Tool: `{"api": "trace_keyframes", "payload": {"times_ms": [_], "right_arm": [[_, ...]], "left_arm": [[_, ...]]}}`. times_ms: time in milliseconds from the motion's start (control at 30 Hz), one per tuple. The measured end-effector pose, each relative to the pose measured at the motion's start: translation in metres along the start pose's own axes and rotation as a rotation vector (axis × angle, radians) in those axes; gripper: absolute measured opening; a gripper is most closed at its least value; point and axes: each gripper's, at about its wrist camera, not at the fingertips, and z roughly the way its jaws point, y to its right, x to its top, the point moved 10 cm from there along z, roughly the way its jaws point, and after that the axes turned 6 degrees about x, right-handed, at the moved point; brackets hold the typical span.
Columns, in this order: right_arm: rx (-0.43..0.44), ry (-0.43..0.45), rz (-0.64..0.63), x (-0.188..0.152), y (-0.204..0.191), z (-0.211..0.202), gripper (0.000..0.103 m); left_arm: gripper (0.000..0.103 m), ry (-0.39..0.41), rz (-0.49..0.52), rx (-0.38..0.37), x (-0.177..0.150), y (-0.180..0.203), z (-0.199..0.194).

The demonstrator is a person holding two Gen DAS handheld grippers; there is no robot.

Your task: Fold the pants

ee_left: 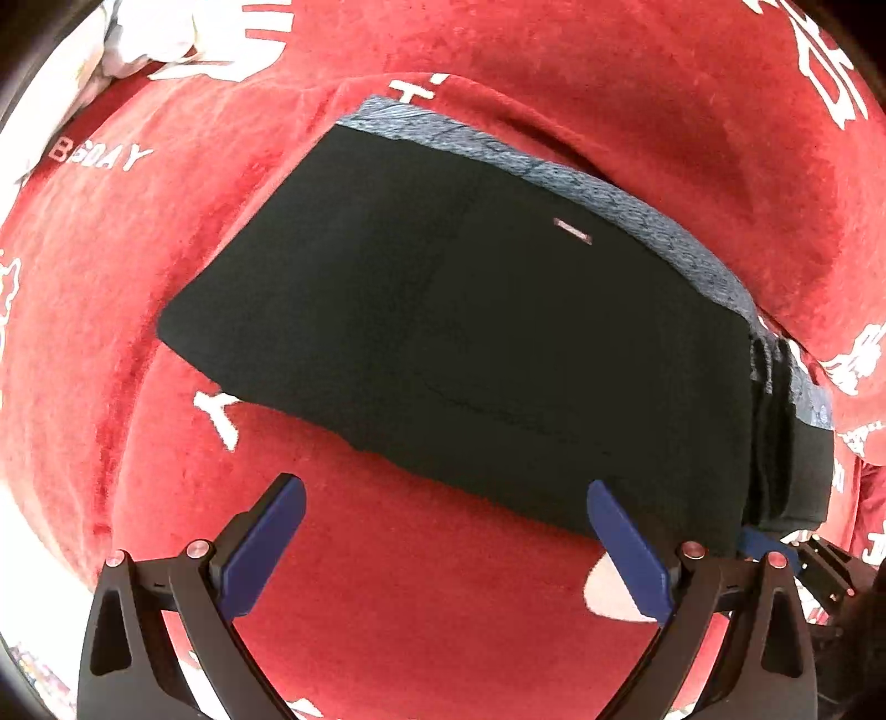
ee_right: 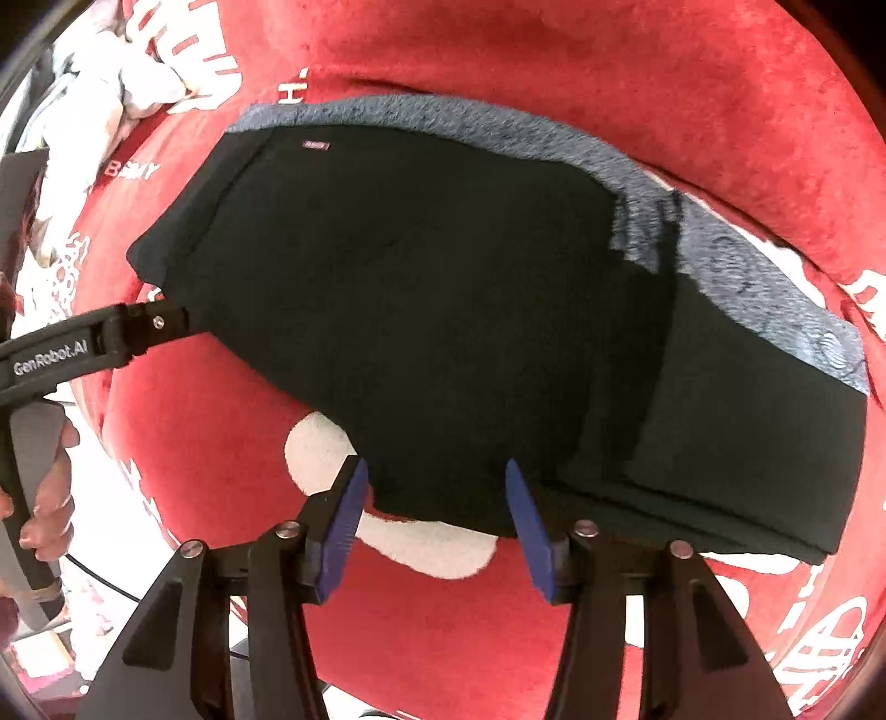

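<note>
The black pants [ee_left: 470, 343] lie folded into a flat wedge on a red blanket, with a blue-grey lining strip [ee_left: 554, 177] along the far edge. They also show in the right wrist view [ee_right: 421, 310]. My left gripper [ee_left: 443, 498] is open, its blue pads at the pants' near edge with nothing between them. My right gripper [ee_right: 434, 476] is open, its blue pads straddling the near edge of the pants. The left gripper also shows in the right wrist view [ee_right: 160, 321], touching the pants' left corner.
The red blanket [ee_left: 387, 609] with white printed letters covers the whole surface and lies in soft ridges. A crumpled white cloth [ee_left: 144, 39] lies at the far left. A hand [ee_right: 50, 498] holds the left gripper's handle.
</note>
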Motion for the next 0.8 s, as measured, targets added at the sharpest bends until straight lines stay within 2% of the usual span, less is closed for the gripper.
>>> {"api": "trace_keyframes", "payload": {"times_ms": [333,533,633,767,800], "right_arm": [[-0.005,-0.015,0.009,0.003,-0.002,0.009,0.057],[-0.002,-0.018,0.008,0.004,-0.003,0.012,0.058],[0.002,-0.02,0.008,0.005,-0.002,0.013,0.058],[0.005,-0.022,0.007,0.005,-0.002,0.014,0.059],[0.004,-0.023,0.005,0.005,-0.002,0.014,0.06]], "left_arm": [[0.102,0.009,-0.063,-0.035,0.01,-0.039,0.004],[0.102,0.049,-0.222,-0.208,0.03,-0.078,-0.003],[0.102,0.063,-0.27,-0.273,0.035,-0.091,-0.004],[0.102,0.058,-0.322,-0.378,0.029,-0.089,-0.002],[0.102,0.051,-0.329,-0.396,0.03,-0.078,0.0]]}}
